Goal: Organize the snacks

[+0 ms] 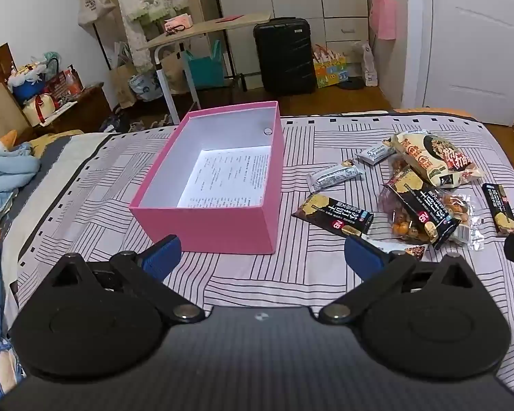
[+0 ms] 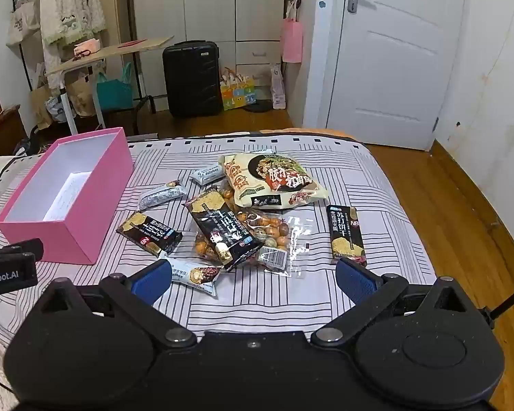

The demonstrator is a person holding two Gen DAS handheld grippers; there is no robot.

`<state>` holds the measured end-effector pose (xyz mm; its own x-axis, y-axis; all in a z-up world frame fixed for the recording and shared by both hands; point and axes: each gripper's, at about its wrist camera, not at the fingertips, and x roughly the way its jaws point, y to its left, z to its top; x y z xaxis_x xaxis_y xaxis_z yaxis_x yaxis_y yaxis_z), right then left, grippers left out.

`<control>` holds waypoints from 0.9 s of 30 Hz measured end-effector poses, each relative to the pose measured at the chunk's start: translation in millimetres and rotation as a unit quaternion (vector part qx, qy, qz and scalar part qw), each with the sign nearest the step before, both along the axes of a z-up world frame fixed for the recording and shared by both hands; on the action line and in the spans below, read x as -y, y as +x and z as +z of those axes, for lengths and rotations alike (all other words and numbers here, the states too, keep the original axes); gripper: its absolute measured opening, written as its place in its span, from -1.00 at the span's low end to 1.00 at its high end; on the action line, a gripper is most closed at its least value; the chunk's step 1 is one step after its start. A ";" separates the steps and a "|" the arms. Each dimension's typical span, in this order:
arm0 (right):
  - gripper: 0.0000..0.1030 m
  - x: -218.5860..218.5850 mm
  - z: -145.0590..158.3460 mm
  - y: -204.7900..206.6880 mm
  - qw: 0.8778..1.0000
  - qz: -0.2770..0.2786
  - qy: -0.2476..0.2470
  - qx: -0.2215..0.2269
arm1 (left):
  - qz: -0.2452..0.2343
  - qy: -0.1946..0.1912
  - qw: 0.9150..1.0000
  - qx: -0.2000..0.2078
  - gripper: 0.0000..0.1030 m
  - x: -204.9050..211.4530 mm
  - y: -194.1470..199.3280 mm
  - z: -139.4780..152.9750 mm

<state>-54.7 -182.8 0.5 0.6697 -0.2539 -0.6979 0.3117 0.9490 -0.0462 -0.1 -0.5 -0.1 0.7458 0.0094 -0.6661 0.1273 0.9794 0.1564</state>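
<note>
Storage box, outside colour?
Pink box, white inside; clearest in the left wrist view.

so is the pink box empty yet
No snacks in the box yet, just a printed sheet on its floor; the packets lie beside it.

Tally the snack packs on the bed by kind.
Black cracker packs: 3
Small white bars: 2
Large noodle bag: 1
Clear bag of coated nuts: 1
Small white pack with a filled-snack picture: 1
Total: 8

Bed (image 2: pixel 377 185) with a striped cover: open pink box (image 2: pixel 96 212) near its left edge, snack packets (image 2: pixel 250 212) scattered mid-bed.
</note>
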 end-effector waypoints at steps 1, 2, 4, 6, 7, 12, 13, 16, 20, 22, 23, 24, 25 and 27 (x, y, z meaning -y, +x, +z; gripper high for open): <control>1.00 0.3 0.4 0.2 1.000 0.000 0.000 0.001 | 0.001 0.004 1.000 0.003 1.00 0.6 -0.2 0.0; 1.00 0.5 0.7 0.2 1.000 -0.001 0.001 0.002 | 0.001 0.007 1.000 0.006 1.00 1.1 -0.4 0.2; 1.00 1.0 1.0 0.3 1.000 -0.002 0.002 0.003 | 0.001 0.005 1.000 0.006 1.00 1.3 -0.8 0.8; 1.00 -0.6 -1.6 0.2 1.000 -0.003 0.003 0.001 | -0.006 -0.011 1.000 -0.007 0.99 -1.6 2.1 -2.5; 1.00 -0.5 -2.0 -0.2 1.000 -0.003 0.004 0.001 | -0.007 -0.013 1.000 -0.008 0.97 -1.9 2.5 -3.1; 1.00 -0.4 -4.5 -1.9 1.000 -0.004 0.004 -0.001 | -0.011 -0.018 1.000 -0.012 0.95 -2.0 3.1 -5.8; 1.00 0.0 -3.4 -1.5 1.000 -0.005 0.004 -0.002 | -0.012 -0.020 1.000 -0.013 0.95 -2.6 3.3 -5.9; 1.00 3.2 -1.8 2.0 1.000 -0.007 0.005 -0.008 | -0.011 -0.023 1.000 -0.014 0.95 -2.9 3.8 -6.5; 1.00 1.8 -2.4 2.1 1.000 -0.007 0.001 -0.007 | -0.008 -0.023 1.000 -0.005 0.95 -2.8 1.9 -6.0; 1.00 0.9 -3.2 1.9 1.000 -0.007 -0.003 -0.004 | -0.008 -0.019 1.000 0.001 0.95 -2.3 0.7 -6.3; 1.00 0.0 -3.8 1.8 1.000 -0.007 -0.006 -0.004 | -0.008 -0.018 1.000 0.003 0.95 -3.0 0.0 -6.0; 1.00 -0.5 -4.2 1.8 1.000 -0.006 -0.008 -0.004 | -0.008 -0.019 1.000 0.005 0.95 -3.2 -0.4 -6.3; 1.00 -1.1 -4.4 1.6 1.000 -0.006 -0.010 -0.003 | -0.008 -0.020 1.000 0.005 0.95 -5.2 -0.4 -6.5; 1.00 -1.9 -5.2 0.9 1.000 -0.004 -0.014 -0.001 | -0.009 -0.018 1.000 0.004 0.95 -4.7 0.2 -6.3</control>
